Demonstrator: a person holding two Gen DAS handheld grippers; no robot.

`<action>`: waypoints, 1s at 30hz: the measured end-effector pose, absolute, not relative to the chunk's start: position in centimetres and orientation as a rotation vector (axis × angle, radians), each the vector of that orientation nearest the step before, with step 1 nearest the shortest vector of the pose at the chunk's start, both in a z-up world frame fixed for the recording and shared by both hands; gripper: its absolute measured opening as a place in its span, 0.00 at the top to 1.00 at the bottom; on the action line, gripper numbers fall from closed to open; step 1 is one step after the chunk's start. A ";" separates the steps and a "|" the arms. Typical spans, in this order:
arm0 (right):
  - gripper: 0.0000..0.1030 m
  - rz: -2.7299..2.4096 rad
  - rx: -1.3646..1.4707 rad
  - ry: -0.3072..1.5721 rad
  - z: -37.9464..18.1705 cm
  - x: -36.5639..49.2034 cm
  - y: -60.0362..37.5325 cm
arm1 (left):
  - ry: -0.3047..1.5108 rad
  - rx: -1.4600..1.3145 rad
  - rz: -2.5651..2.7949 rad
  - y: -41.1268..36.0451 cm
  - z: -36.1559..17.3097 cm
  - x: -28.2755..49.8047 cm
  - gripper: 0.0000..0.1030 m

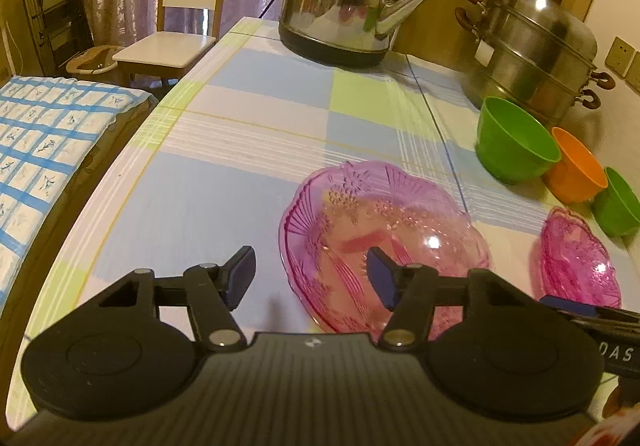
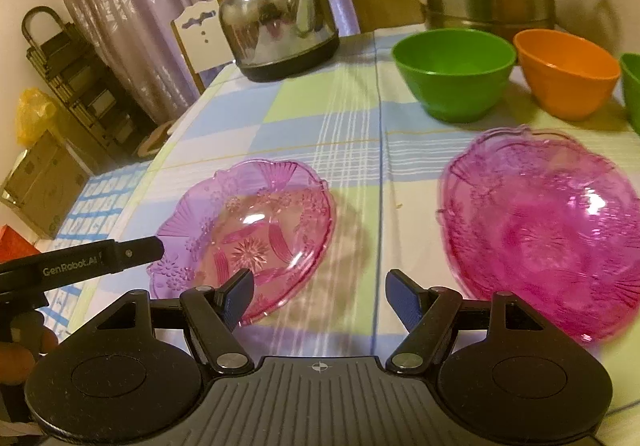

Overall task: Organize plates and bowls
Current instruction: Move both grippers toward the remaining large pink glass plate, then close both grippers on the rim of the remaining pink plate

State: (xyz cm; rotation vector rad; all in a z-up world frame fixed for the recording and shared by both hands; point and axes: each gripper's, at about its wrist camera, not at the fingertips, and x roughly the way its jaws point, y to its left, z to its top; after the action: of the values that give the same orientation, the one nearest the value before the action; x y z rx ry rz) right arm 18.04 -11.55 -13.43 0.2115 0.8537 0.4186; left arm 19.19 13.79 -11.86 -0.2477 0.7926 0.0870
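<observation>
Left gripper (image 1: 310, 278): jaws stood partly apart, gripping nothing; the near rim of a pale pink pressed-glass plate (image 1: 384, 242) lay between the fingertips, right pad over its well.

Right gripper (image 2: 318, 296): jaws stood wide, empty, over bare checked tablecloth (image 2: 352, 150); the pale plate just left of its fingers, a deeper magenta pressed-glass plate (image 2: 540, 226) just right.

Beyond the fingers: large green plastic bowl (image 2: 454, 72), orange plastic bowl (image 2: 566, 72), small green bowl (image 1: 618, 208), steel kettle (image 1: 344, 2), stacked steel steamer pot (image 1: 532, 46).

Two pink glass plates (image 2: 244, 234) (image 2: 548, 234) lie upright, apart; behind them, large green bowl (image 2: 454, 72), orange bowl (image 2: 566, 72), small green bowl (image 1: 618, 208) in a row.
</observation>
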 end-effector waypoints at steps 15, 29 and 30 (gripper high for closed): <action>0.56 0.383 0.236 0.874 -15.3 22.0 -10.0 | 0.796 -0.297 0.130 15.3 -14.4 21.1 0.66; 0.80 0.380 0.245 0.884 -15.6 22.5 -9.5 | 0.785 -0.299 0.129 15.2 -14.5 21.4 0.89; 0.81 0.378 0.245 0.884 -15.6 22.4 -9.5 | 0.786 -0.299 0.129 15.2 -14.6 21.4 0.89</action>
State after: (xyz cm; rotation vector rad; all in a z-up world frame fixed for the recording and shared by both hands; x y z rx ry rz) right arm 22.42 -9.45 -15.56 0.2451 0.8839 0.3780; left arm 21.41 15.23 -14.58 -0.2995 0.7855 0.1294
